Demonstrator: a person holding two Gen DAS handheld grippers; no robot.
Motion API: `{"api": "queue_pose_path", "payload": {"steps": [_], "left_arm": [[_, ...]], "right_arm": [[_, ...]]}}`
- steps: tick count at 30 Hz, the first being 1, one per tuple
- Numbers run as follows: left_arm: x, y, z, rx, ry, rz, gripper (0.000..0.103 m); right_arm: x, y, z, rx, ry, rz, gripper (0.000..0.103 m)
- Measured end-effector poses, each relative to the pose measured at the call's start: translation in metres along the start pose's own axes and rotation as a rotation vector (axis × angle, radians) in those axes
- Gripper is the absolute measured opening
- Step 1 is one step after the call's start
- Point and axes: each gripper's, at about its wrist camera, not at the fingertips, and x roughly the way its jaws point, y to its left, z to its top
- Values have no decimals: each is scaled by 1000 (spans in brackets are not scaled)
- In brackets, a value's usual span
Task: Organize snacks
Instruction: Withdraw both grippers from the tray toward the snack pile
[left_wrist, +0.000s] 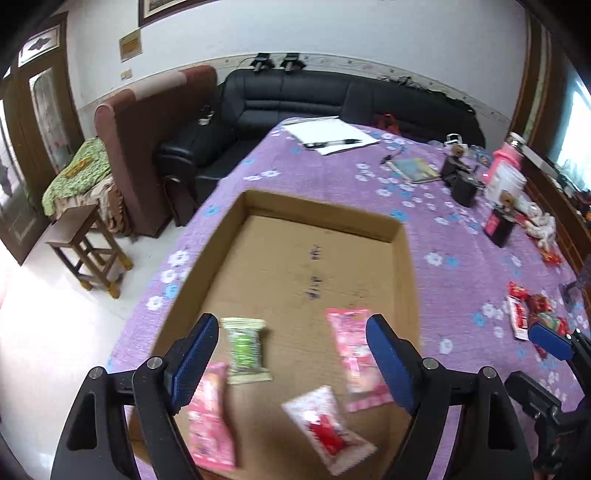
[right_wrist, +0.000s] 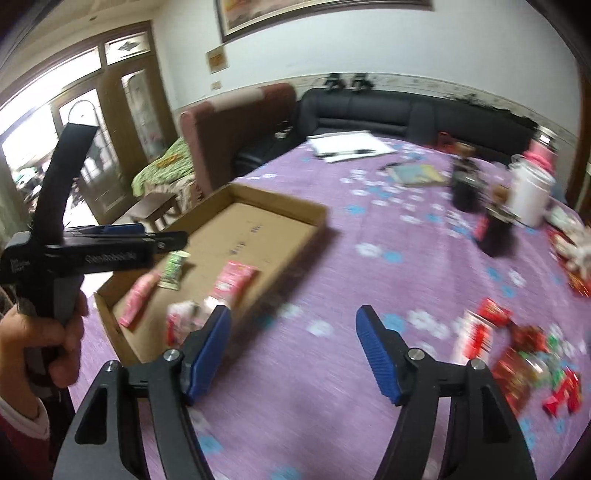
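A shallow cardboard box (left_wrist: 402, 266) lies on the purple flowered table; it also shows in the right wrist view (right_wrist: 317, 214). In it lie a green snack packet (left_wrist: 245, 349), two pink packets (left_wrist: 354, 354) (left_wrist: 210, 417) and a white-and-red packet (left_wrist: 327, 428). My left gripper (left_wrist: 291, 354) is open and empty above the box's near end. My right gripper (right_wrist: 293, 347) is open and empty over the cloth to the right of the box. A pile of red snack packets (right_wrist: 524, 362) lies at the right; it also shows in the left wrist view (left_wrist: 532, 306).
Far across the table lie white paper with a pen (left_wrist: 332, 136), a book (left_wrist: 415, 170), black boxes (left_wrist: 463, 186) and a white and pink container (left_wrist: 504, 177). A black sofa (left_wrist: 295, 99), a brown chair and a wooden stool (left_wrist: 88, 251) stand beyond the table's left edge.
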Motion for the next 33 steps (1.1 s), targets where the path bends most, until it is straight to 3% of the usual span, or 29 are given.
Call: {"api": "queue_pose_path", "payload": {"steps": [10, 21, 29, 32, 33], "left_arm": [[-10, -83, -16, 105, -7, -127, 90], [0, -169, -41, 240, 47, -189, 90], [10, -193, -43, 265, 78, -206, 90], [15, -200, -43, 271, 86, -203, 90], [17, -203, -42, 274, 89, -204, 90]], "right_arm": [[-54, -98, -57, 141, 4, -160, 76], [-98, -192, -106, 227, 2, -334, 76], [-98, -260, -112, 251, 44, -356, 76], [-88, -272, -109, 220, 70, -343, 65], [-85, -274, -108, 215, 81, -337, 56]]}}
